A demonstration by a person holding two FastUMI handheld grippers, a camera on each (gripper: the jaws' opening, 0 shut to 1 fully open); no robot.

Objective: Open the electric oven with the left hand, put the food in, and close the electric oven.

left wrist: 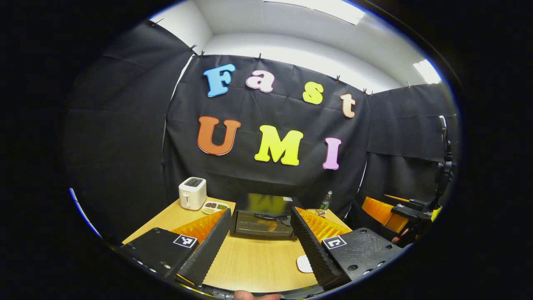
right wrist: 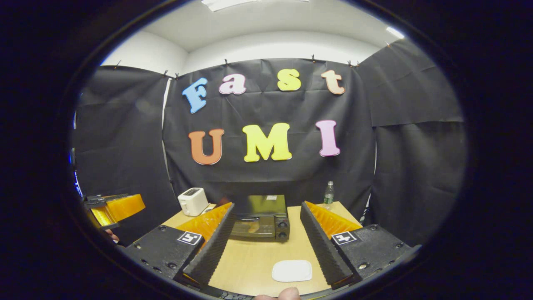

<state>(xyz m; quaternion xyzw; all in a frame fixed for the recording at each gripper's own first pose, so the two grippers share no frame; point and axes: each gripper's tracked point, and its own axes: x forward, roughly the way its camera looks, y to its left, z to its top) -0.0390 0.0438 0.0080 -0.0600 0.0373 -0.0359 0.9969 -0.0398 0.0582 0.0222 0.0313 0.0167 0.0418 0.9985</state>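
The black electric oven (left wrist: 262,221) stands at the back of the wooden table (left wrist: 250,258), its glass door closed and its handle along the top of the door. My left gripper (left wrist: 260,212) is open and empty, held well short of the oven and facing the door. A flat white rounded piece (right wrist: 292,271), perhaps the food, lies on the table near the front edge. My right gripper (right wrist: 266,206) is open and empty above it, pointing at the oven (right wrist: 260,218). The white piece (left wrist: 304,263) also shows beside my left gripper's right finger.
A white toaster (left wrist: 192,193) stands at the back left with a small plate of mixed food (left wrist: 215,207) beside it. A bottle (right wrist: 329,193) stands at the back right corner. Black cloth walls close in the table on three sides. The other gripper (left wrist: 412,210) hangs off the right edge.
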